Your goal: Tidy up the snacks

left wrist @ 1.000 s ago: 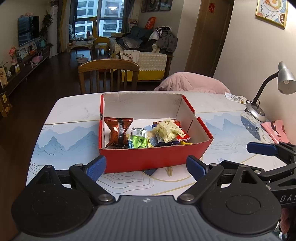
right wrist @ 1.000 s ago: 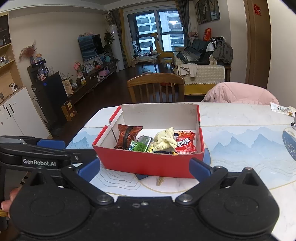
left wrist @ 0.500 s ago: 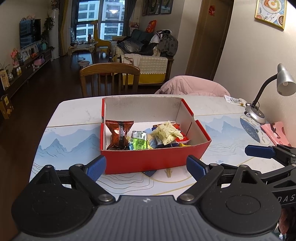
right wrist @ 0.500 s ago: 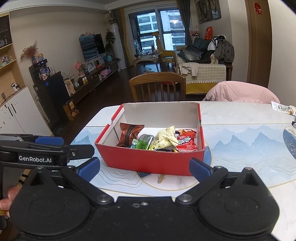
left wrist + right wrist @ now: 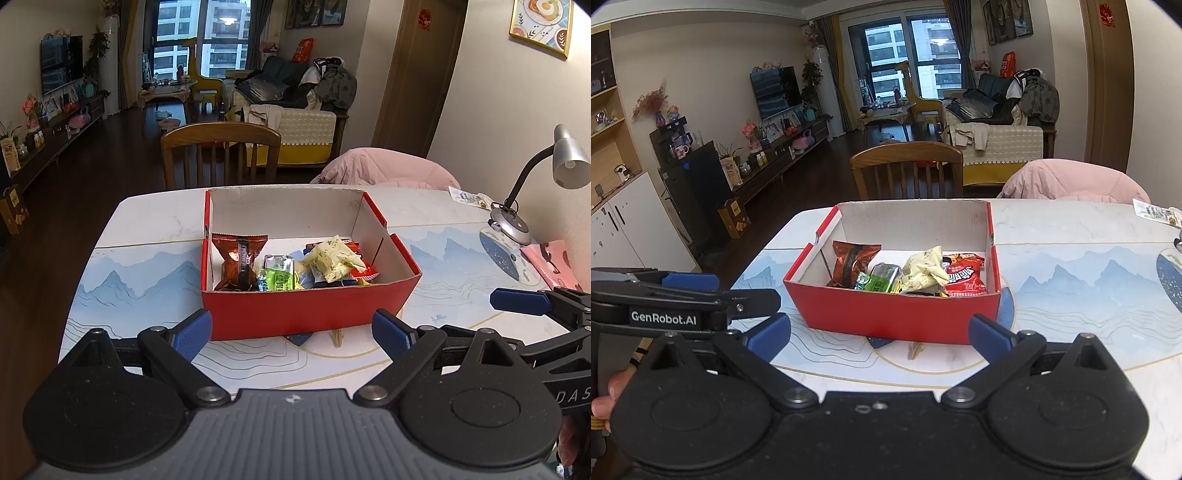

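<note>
The red box (image 5: 295, 314) hides the lower parts of the snacks behind its near wall — a blue wrapper (image 5: 325, 282) shows only an edge under the pale yellow packet (image 5: 336, 258). The desk lamp (image 5: 569, 162) at the table's right edge is cut off in the right wrist view.

Both grippers have drawn back from the red box (image 5: 306, 314) over the last second. From the left gripper (image 5: 291, 334), the box now sits higher and farther off, with more of the desk (image 5: 147, 266) showing in front of its near wall. The right gripper (image 5: 879, 338) has pulled away too, so the box looks smaller and more bare desk lies between them. The left gripper's arm, seen at the left edge of the right wrist view, has risen a little against the floor behind.
</note>
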Demonstrator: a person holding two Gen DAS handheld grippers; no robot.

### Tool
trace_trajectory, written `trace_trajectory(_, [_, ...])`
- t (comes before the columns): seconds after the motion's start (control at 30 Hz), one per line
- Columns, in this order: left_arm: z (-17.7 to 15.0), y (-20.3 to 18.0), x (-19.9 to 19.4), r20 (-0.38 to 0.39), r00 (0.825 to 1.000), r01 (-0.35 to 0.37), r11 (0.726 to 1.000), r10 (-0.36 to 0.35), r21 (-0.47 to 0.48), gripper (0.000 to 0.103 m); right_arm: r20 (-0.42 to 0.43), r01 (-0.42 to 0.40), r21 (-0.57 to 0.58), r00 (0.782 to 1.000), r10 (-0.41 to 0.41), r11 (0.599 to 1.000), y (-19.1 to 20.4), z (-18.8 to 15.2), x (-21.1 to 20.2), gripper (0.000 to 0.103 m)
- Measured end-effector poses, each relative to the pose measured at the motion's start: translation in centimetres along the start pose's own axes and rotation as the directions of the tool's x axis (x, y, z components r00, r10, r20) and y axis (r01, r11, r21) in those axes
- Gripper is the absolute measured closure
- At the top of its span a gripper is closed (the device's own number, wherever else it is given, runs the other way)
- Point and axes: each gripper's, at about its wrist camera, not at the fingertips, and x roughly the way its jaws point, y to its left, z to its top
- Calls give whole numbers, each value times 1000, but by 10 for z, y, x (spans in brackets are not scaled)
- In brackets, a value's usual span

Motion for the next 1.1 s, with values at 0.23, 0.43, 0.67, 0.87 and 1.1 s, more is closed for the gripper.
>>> trace_trajectory(0.23, [-2,-1,-2,-5,1000,-1,1000,1,-5,9,1,2,-1,1000,-2,1000,0,-1,-1,0])
trace_trajectory(0.43, [-3,-2,-3,-10,1000,-6,1000,6,0,9,4,5,6,1000,-5,1000,-1,-1,-2,0])
trace_trajectory(0.67, [-6,-3,-2,-19,1000,-4,1000,4,-1,9,5,6,8,1000,-6,1000,-1,-2,-3,0])
trace_trajectory(0.87, [-7,0,-2,-26,1000,-4,1000,4,-9,9,-1,8,12,1000,-8,1000,0,-3,-2,0])
trace_trajectory(1.1, [-7,3,0,-31,1000,-1,1000,1,-22,9,-5,9,16,1000,-9,1000,0,-4,-3,0])
